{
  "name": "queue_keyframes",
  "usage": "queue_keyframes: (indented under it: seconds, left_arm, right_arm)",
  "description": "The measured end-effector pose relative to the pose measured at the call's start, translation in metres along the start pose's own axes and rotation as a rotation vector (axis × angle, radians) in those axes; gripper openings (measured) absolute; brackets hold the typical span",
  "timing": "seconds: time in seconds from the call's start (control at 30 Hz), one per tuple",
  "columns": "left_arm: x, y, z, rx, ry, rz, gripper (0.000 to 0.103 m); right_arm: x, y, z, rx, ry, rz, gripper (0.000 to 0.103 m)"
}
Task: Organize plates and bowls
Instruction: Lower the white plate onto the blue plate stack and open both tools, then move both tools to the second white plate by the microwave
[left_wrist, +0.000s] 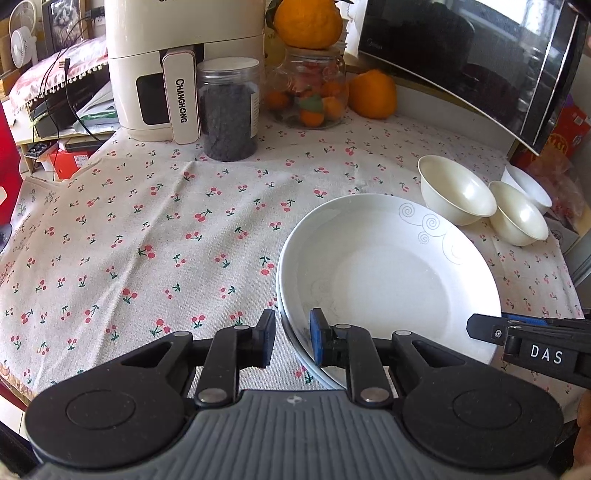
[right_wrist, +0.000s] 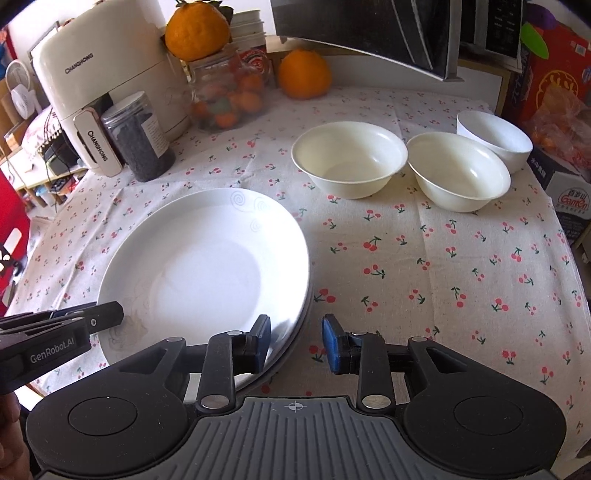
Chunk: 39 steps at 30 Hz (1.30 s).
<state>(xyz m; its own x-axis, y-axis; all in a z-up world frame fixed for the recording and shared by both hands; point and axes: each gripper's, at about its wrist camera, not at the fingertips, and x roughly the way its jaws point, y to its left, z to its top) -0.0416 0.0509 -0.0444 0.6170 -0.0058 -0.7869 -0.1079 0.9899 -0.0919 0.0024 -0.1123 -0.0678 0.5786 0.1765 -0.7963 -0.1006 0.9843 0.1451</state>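
I see two white plates stacked on the cherry-print tablecloth (left_wrist: 155, 221), the top plate (left_wrist: 388, 277) with grey spiral marks near its far rim and a second plate (right_wrist: 308, 306) showing only as an edge under it.

My left gripper (left_wrist: 293, 338) has its jaws on both sides of the near rim of the stack, at about 7 o'clock of the plates. The gap is narrow, but I cannot tell if the blue pads (left_wrist: 317, 338) really press the rim.

My right gripper (right_wrist: 295, 341) is at about 5 o'clock of the stack. Its jaws stand apart: the left pad lies over the plate rim, the right pad is above the bare cloth, and nothing is clamped.

Three bowls stand at about 1 to 2 o'clock from the plates: a cream bowl (right_wrist: 349, 158), a second cream bowl (right_wrist: 458, 171) just beside it, and a white bowl (right_wrist: 495, 138) touching or almost touching the second.

At 11 to 12 o'clock are an air fryer (left_wrist: 159, 66), a jar of dark grains (left_wrist: 229, 110) and a glass jar (left_wrist: 308, 92) with an orange fruit (left_wrist: 308, 22) on top.
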Motion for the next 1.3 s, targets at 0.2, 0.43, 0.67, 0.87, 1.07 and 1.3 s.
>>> queue_keyframes:
  seconds: [0.2, 0.43, 0.67, 0.87, 1.07, 1.3]
  left_arm:
    - [0.007, -0.002, 0.000, -0.002, 0.022, -0.024, 0.025]
    - [0.010, 0.001, 0.002, -0.023, 0.034, -0.041, 0.026]
    - [0.008, 0.008, 0.009, -0.058, 0.016, -0.043, 0.028]
    - [0.007, 0.010, 0.016, -0.069, 0.005, -0.035, 0.034]
    - [0.000, 0.000, 0.031, -0.065, -0.053, -0.037, 0.046]
    - [-0.001, -0.035, 0.043, -0.020, -0.079, -0.114, 0.057]
  right_arm:
    - [0.007, -0.003, 0.000, 0.046, 0.030, 0.043, 0.039]
    - [0.011, 0.000, 0.000, 0.064, 0.043, 0.085, 0.041]
    - [0.002, -0.009, 0.007, 0.096, -0.007, 0.077, 0.040]
    - [-0.009, -0.026, 0.016, 0.137, -0.058, 0.058, 0.044]
    - [-0.020, -0.055, 0.026, 0.225, -0.097, 0.067, 0.051]
    - [-0.038, -0.093, 0.038, 0.319, -0.161, 0.054, 0.067]
